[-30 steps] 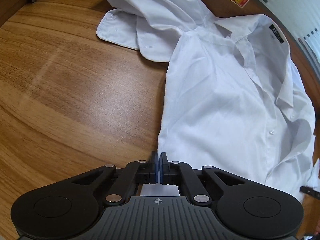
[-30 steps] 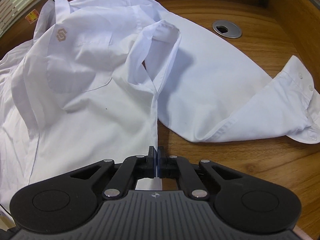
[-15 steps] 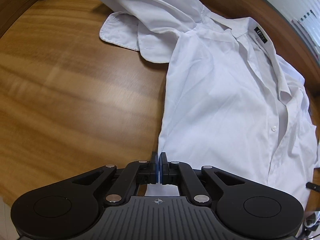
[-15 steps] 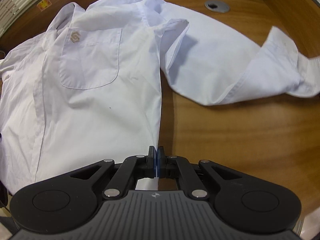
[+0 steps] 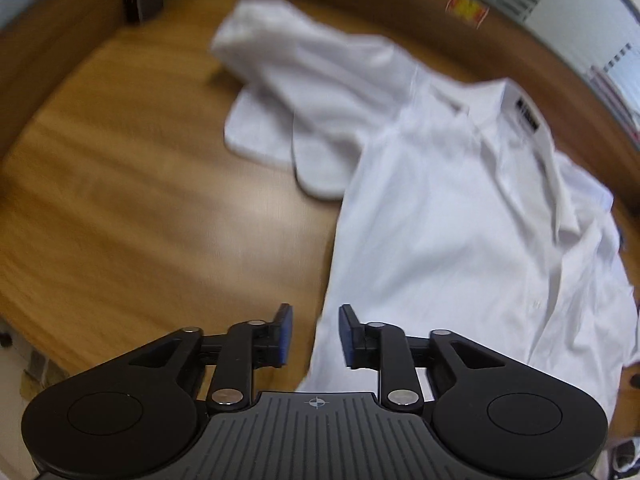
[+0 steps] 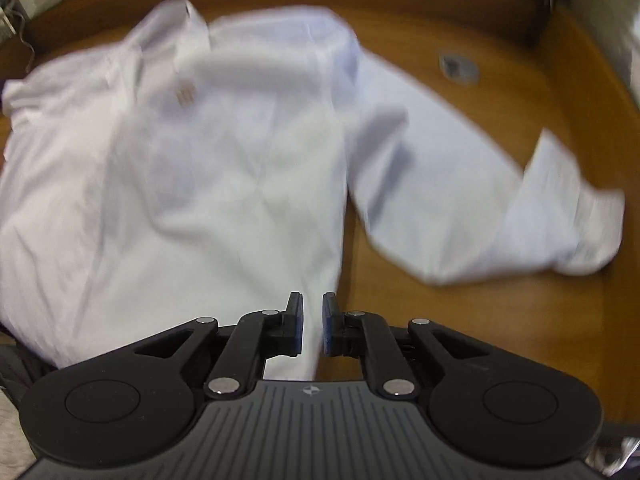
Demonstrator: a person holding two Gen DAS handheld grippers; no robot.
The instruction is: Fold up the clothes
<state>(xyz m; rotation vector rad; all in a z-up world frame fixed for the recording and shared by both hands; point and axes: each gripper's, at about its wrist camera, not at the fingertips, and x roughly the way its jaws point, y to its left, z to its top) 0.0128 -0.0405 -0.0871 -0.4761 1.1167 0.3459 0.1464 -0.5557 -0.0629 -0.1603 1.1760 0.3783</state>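
Shirt (image 5: 460, 216) on table (image 5: 120, 208), left claw (image 5: 312, 334) parted, right claw (image 6: 312, 328) parted

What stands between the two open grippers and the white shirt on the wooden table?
Nothing visible does. The shirt hem lies directly between the pads of the left gripper and the right gripper; only bare table lies beside it.

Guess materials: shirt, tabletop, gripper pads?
Shirt: thin white woven cloth, probably cotton or a blend; it creases softly.
Tabletop: wood or wood-look laminate, semi-gloss; grain streaks and a sheen.
Left gripper pads: blue, matte, likely rubber or foam; blur leaves it open.
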